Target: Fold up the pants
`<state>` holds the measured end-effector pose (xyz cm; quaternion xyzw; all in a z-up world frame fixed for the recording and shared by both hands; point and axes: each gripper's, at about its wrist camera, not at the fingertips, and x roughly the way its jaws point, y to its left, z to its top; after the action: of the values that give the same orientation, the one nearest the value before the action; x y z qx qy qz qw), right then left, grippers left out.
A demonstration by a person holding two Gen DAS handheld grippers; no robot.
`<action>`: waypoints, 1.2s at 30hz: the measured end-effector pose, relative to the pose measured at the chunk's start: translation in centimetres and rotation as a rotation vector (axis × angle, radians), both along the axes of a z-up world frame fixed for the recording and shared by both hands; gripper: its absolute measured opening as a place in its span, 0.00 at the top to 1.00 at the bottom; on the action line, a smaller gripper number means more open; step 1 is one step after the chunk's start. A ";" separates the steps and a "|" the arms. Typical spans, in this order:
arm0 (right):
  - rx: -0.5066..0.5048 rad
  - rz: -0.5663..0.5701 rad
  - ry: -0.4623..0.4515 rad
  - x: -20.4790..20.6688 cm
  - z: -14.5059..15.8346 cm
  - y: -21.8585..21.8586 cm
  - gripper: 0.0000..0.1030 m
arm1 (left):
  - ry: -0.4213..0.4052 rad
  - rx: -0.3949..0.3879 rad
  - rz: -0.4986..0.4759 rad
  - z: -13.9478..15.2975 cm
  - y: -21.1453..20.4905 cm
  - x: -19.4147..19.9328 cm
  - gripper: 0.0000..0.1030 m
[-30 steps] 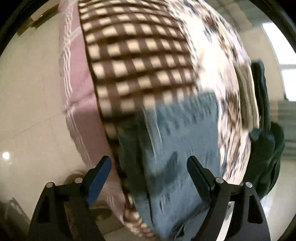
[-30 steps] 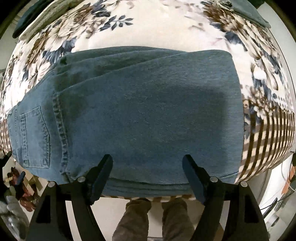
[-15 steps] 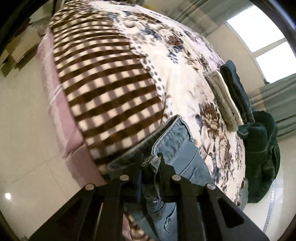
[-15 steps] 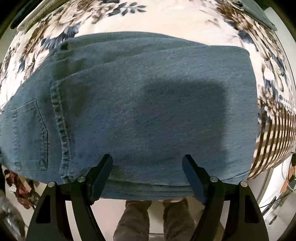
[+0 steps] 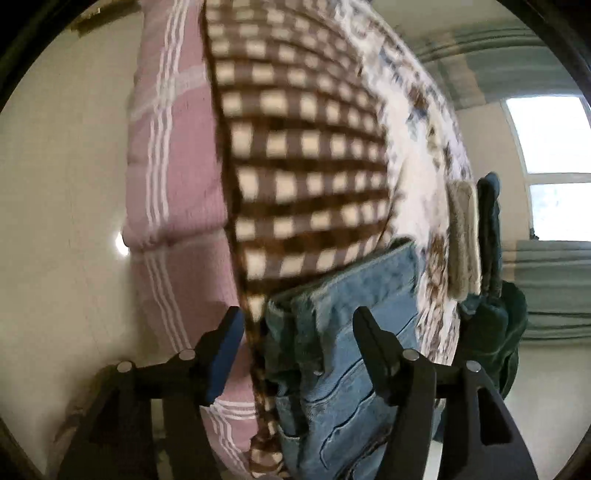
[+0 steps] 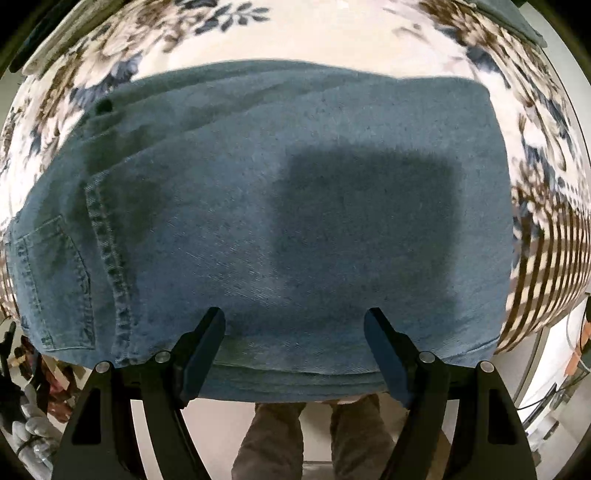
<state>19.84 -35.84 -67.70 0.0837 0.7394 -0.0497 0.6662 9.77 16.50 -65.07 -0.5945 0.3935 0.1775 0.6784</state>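
Observation:
Blue jeans (image 6: 288, 206) lie folded in a flat stack on the flowered bed cover (image 6: 332, 33), back pocket at the left. My right gripper (image 6: 295, 325) is open just above the stack's near edge, holding nothing. In the left wrist view the jeans (image 5: 343, 332) show at the bed's corner, waistband end toward me. My left gripper (image 5: 297, 328) is open, its fingers on either side of the waistband end, not closed on it.
A brown checked blanket (image 5: 303, 155) and pink striped sheet (image 5: 173, 184) hang over the bed's side. Folded beige and dark green clothes (image 5: 480, 240) lie beyond the jeans. A person's legs (image 6: 314, 435) stand on the floor below the bed edge.
My left gripper was shut on the jeans' waistband half a second ago; it has let go and opened. The right gripper stays open over the stack.

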 end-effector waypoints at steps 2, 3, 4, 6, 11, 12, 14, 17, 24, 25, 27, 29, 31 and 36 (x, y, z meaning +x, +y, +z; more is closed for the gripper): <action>-0.002 0.000 0.010 -0.1 -0.2 0.0 0.23 | 0.017 -0.022 -0.044 -1.2 -0.4 0.9 0.43; -0.004 0.002 0.011 -0.1 -0.1 0.1 0.23 | 0.034 -0.008 -0.060 -1.7 -0.7 1.5 0.43; -0.006 0.005 0.011 0.0 -0.1 0.1 0.23 | 0.032 0.015 -0.075 -1.7 -0.9 1.9 0.43; -0.008 0.008 0.010 0.0 0.0 0.1 0.23 | 0.027 0.118 -0.110 -0.6 -1.5 2.7 0.63; -0.010 0.001 0.012 0.1 0.1 0.1 0.23 | -0.016 0.304 -0.123 3.5 -3.7 2.7 0.73; -0.010 -0.006 0.014 -0.7 -0.8 0.5 0.23 | -0.028 0.326 -0.120 4.2 -4.1 2.5 0.74; -0.005 -0.018 0.022 -0.8 -1.1 0.4 0.23 | -0.025 0.337 -0.114 4.7 -4.5 2.5 0.74; -0.004 -0.017 0.021 -0.8 -1.4 0.3 0.23 | -0.027 0.326 -0.108 4.8 -4.7 2.5 0.73; -0.006 -0.014 0.024 -1.2 -2.0 0.1 0.23 | -0.031 0.292 -0.088 5.6 -4.9 1.8 0.73; -0.006 -0.016 0.024 -1.3 -2.0 0.1 0.23 | -0.030 0.286 -0.083 5.7 -4.9 1.8 0.73; -0.007 -0.015 0.027 -1.3 -2.1 0.2 0.23 | -0.033 0.270 -0.074 5.9 -4.9 1.7 0.73; -0.005 -0.014 0.026 -1.2 -2.2 0.1 0.23 | -0.023 0.268 -0.073 6.1 -5.0 1.7 0.73; -0.004 -0.013 0.028 -1.1 -2.4 -0.1 0.23 | -0.019 0.274 -0.075 6.0 -5.1 1.6 0.73; -0.006 -0.014 0.029 -0.7 -2.7 -0.2 0.23 | 0.015 0.280 -0.070 5.5 -5.0 1.4 0.69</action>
<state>19.16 -36.06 -70.41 0.0860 0.7482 -0.0579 0.6553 11.16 11.53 -59.55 -0.4785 0.3906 0.2113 0.7575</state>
